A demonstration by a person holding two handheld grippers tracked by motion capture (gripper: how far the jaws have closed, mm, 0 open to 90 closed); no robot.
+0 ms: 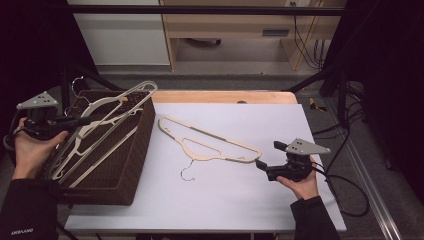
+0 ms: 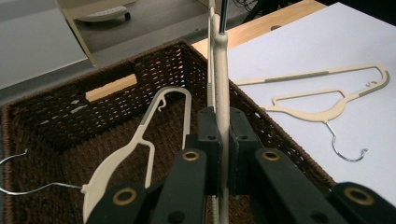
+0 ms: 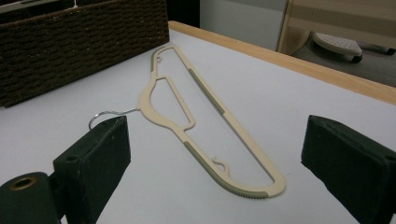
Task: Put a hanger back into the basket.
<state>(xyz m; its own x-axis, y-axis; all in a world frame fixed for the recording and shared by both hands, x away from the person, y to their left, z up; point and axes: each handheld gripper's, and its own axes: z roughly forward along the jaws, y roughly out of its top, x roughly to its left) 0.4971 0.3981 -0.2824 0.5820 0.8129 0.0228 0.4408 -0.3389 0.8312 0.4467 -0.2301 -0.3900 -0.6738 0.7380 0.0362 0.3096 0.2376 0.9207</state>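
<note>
White tabletop (image 1: 225, 200), high view: at left, my left gripper (image 1: 80, 121) clamps a cream hanger (image 1: 107, 117) over the wicker basket (image 1: 135, 150); lower right, my right gripper (image 1: 260, 165) gapes beside a second hanger (image 1: 215, 142).

Your held hanger (image 2: 219, 74) cut off at top edge, basket (image 1: 142, 135) wall hides lower hangers' ends, 2nd hanger's hook (image 2: 18, 175) cropped at left.

Basket (image 1: 131, 150) sits on the worktop's (image 1: 225, 200) left edge w/ one hanger (image 2: 135, 149) lying inside it; my left tongs (image 1: 85, 120) hold a 2nd hanger (image 1: 112, 107) above the basket. A 3rd hanger (image 1: 210, 142) lies flat mid-worktop, right of the basket, just in front of my right tongs (image 1: 260, 164).
</note>
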